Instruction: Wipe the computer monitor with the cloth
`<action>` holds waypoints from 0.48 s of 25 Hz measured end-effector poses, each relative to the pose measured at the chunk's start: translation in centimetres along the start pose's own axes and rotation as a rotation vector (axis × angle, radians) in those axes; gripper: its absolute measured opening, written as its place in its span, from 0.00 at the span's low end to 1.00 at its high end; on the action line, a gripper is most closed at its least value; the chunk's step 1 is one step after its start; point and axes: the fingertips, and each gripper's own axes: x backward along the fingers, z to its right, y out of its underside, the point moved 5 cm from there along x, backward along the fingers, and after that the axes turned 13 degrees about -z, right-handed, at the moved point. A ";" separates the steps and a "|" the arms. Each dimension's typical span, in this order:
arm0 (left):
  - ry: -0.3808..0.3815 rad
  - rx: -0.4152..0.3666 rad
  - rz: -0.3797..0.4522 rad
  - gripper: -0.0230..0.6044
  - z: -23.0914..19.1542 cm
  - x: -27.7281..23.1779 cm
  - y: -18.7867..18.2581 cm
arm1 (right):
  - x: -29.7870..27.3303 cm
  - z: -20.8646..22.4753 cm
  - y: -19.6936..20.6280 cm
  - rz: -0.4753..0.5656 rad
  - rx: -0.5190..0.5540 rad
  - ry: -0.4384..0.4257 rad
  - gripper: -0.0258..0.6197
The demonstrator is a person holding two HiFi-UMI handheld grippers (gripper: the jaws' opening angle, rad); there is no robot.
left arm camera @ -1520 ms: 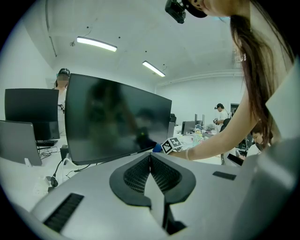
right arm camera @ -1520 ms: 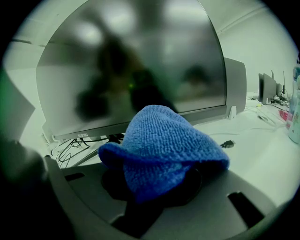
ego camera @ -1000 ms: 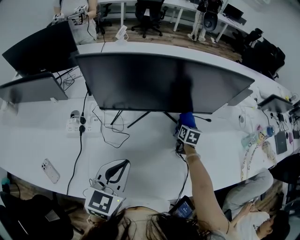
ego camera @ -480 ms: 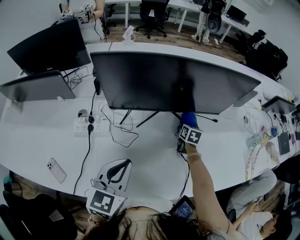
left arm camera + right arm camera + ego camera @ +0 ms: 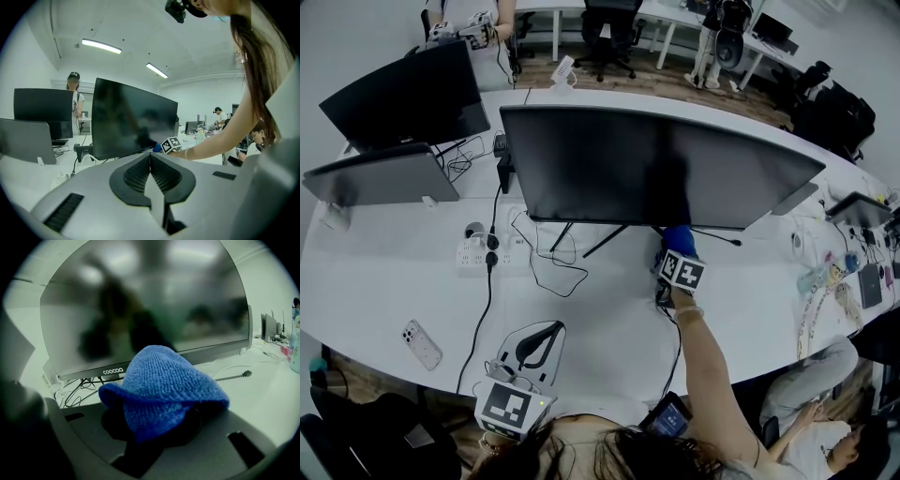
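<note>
Wide curved black computer monitor stands on the long white desk, seen from the head view, directly ahead of the right gripper. That gripper is held out at the end of the person's outstretched arm, and the fuzzy blue cloth bunched at its tip sits right under the screen's lower edge, towards its right half. The left gripper hangs low, close to the person and well apart from the screen. Beyond it and to its left lie a white power strip with trailing black cables and a phone.

From the left gripper view, the left gripper has its two ridged black pads pressed flat together with nothing between them. The monitor rises beyond it, dark and switched off, and the other gripper's marker cube shows at the screen's bottom edge.

In the right gripper view, the right gripper is clenched on the cloth, which bulges up over the jaws and covers them. The monitor fills the space just in front. The top of the cloth overlaps the lower bezel, though I cannot tell whether they touch.
</note>
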 end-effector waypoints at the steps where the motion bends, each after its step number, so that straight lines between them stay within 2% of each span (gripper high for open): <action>1: 0.002 -0.004 0.002 0.05 -0.1 0.1 0.1 | 0.0 -0.1 0.1 0.000 -0.001 0.000 0.20; 12: 0.014 -0.028 0.011 0.05 -0.6 0.3 0.1 | 0.0 -1.8 0.2 0.007 -0.018 -0.016 0.19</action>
